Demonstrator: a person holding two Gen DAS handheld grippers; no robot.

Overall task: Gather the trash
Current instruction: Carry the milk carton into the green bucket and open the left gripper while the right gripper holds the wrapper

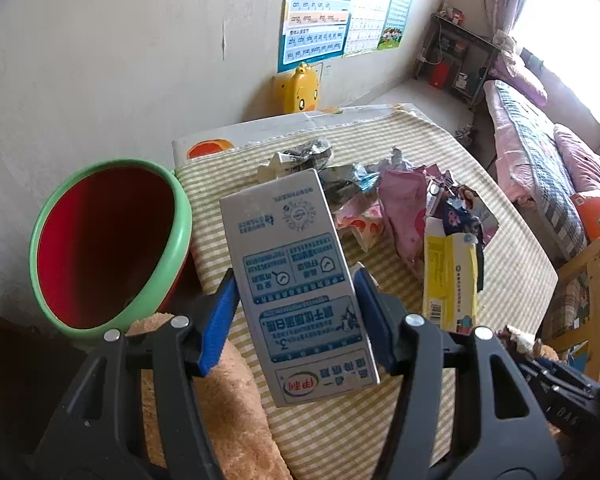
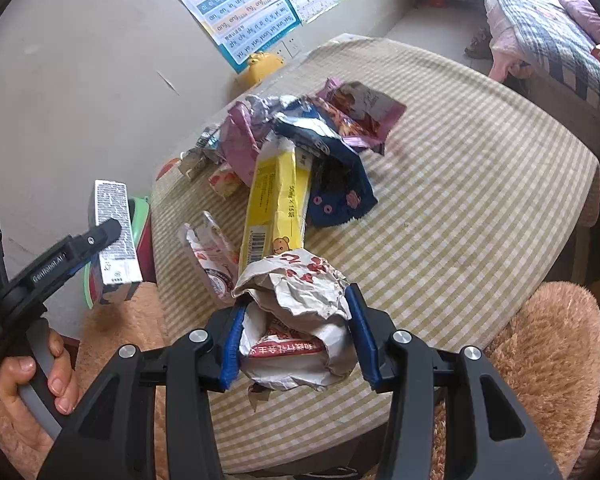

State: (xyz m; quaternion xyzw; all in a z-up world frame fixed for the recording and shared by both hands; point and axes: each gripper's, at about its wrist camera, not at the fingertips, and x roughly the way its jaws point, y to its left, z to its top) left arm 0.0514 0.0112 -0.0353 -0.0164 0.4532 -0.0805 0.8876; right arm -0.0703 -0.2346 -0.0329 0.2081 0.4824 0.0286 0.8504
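Observation:
My left gripper (image 1: 296, 312) is shut on a grey milk carton (image 1: 296, 280) with blue print, held above the table's left edge, right of the red bin with a green rim (image 1: 100, 248). The carton (image 2: 114, 232) and the left gripper also show in the right wrist view, over the bin's rim (image 2: 140, 208). My right gripper (image 2: 298, 336) is shut on a crumpled white paper bag (image 2: 296, 312) with red print, just above the striped tablecloth (image 2: 460, 200). A pile of wrappers (image 2: 300, 140) and a yellow box (image 2: 276, 200) lie beyond it.
A brown plush cushion (image 2: 548, 360) lies at the table's near edge. A yellow duck toy (image 1: 300, 88) and posters (image 1: 320, 12) are at the wall. A bed (image 1: 540, 140) stands to the right. A wooden chair (image 1: 588, 300) is at the right.

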